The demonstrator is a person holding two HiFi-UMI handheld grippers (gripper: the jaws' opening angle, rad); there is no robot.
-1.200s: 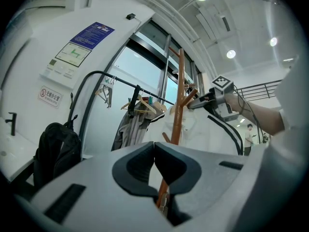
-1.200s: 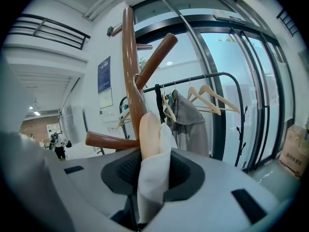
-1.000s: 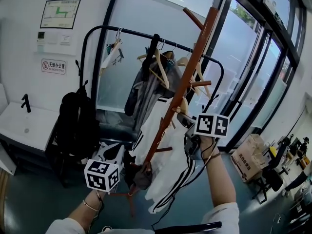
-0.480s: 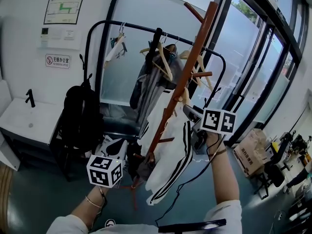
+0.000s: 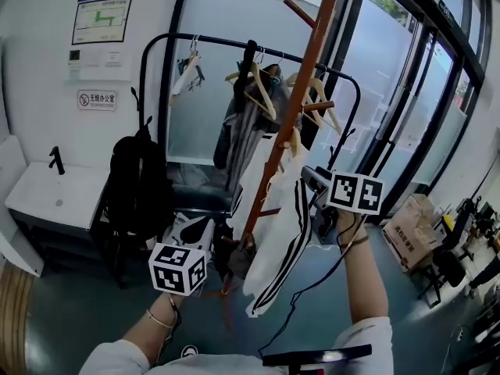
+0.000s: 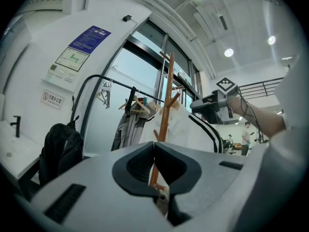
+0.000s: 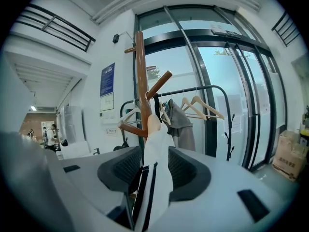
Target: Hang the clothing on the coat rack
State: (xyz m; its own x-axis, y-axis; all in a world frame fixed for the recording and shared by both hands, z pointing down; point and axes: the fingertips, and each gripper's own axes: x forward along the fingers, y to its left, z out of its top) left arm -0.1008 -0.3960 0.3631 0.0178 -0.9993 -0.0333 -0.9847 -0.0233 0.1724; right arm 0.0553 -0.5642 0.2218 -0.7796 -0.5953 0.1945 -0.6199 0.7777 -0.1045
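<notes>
**Head view.** A tilted wooden coat rack (image 5: pixel 295 108) runs from the top centre of the frame down to the middle. A white garment with black stripes (image 5: pixel 280 225) hangs against its pole just below centre. The garment's top sits level with a lower peg, though whether it has caught on that peg cannot be made out. The right gripper (image 5: pixel 311 182), right of centre, reaches in to the garment's upper edge, probably to guide the cloth onto the peg. The left gripper (image 5: pixel 186 256) is held low at lower left, apart from the cloth and seemingly waiting. Behind the coat rack is a black clothes rail (image 5: pixel 234 51) with wooden hangers and a grey jacket (image 5: pixel 238 139) on it. A black backpack (image 5: pixel 134 186) hangs at left and looks closed. A cardboard box (image 5: pixel 410 233) stands at the right edge, and its contents are out of sight.

**Left gripper view.** The jaws are closed against each other with nothing between them. Beyond them, at centre, are the coat rack pole and the white garment. The right gripper is at the upper right of the frame.

**Right gripper view.** The jaws are pinched onto the striped white cloth. It rises from the bottom centre between the pads toward the coat rack's pegs, just left of centre. Holding the cloth high like this keeps its top beside the pegs. The clothes rail and its hangers sit at centre right, and the cardboard box shows at the lower right edge.
</notes>
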